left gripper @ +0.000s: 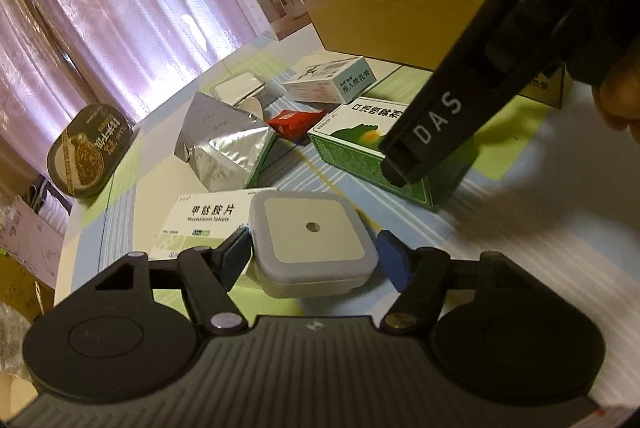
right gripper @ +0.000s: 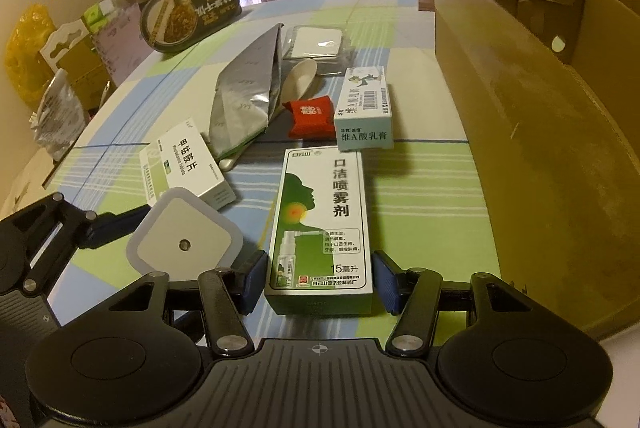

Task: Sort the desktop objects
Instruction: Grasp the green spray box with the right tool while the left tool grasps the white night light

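The left gripper (left gripper: 314, 260) straddled the grey night light (left gripper: 314, 240) on the table (left gripper: 500, 228), fingers wide, barely touching; the right gripper (right gripper: 320, 282), fingers also wide, flanked the light, stiff green spray box (right gripper: 320, 224), best pinched across its long sides.

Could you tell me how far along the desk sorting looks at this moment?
Nothing looks sorted yet; the cardboard box's inside is hidden. In hand: the left gripper straddles the grey square device, the right gripper straddles the green spray box, jaws open on both. Left: tablet box, foil pouch, red packet, cream box.
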### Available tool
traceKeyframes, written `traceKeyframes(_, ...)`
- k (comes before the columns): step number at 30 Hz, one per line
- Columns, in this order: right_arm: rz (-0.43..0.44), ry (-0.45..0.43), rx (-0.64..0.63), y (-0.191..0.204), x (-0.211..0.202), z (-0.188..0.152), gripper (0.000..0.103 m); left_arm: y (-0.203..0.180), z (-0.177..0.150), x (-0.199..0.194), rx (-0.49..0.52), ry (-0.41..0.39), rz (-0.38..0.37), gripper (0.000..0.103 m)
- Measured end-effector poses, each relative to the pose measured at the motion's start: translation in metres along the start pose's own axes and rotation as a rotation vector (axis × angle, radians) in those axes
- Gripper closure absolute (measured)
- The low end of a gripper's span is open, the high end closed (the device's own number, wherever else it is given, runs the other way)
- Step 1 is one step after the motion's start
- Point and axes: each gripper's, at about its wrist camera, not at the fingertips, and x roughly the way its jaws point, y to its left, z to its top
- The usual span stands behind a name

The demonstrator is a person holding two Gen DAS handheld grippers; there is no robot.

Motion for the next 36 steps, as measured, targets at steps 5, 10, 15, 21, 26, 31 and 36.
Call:
traceKeyframes(5,0.001,-0.002,-0.003,0.001,-0.012,-0.007,0.05,0.01,-0.007,-0.018,-0.111,0.039,-0.055,0.039)
traceKeyframes(10,-0.009,0.011,-0.03,0.006,-0.03,-0.026,0.05,0.026,-0.021,-0.038,-0.272,0.082,-0.134,0.039)
traceKeyframes(15,-0.022,0.026,-0.076,0.014,-0.046,-0.053,0.049,0.035,-0.029,-0.046,-0.352,0.103,-0.162,0.039)
traceKeyframes(21,-0.055,0.026,-0.136,0.018,-0.046,-0.072,0.04,0.038,-0.029,-0.041,-0.383,0.125,-0.126,0.039)
traceKeyframes(26,-0.051,0.013,-0.136,0.017,-0.042,-0.069,0.031,0.038,-0.028,-0.036,-0.383,0.13,-0.108,0.039)
traceKeyframes(31,-0.051,0.012,-0.133,0.015,-0.038,-0.066,0.031,0.035,-0.031,-0.035,-0.38,0.143,-0.101,0.039)
traceKeyframes(36,-0.041,0.015,-0.137,0.015,-0.033,-0.063,0.031,0.035,-0.033,-0.035,-0.401,0.148,-0.104,0.042)
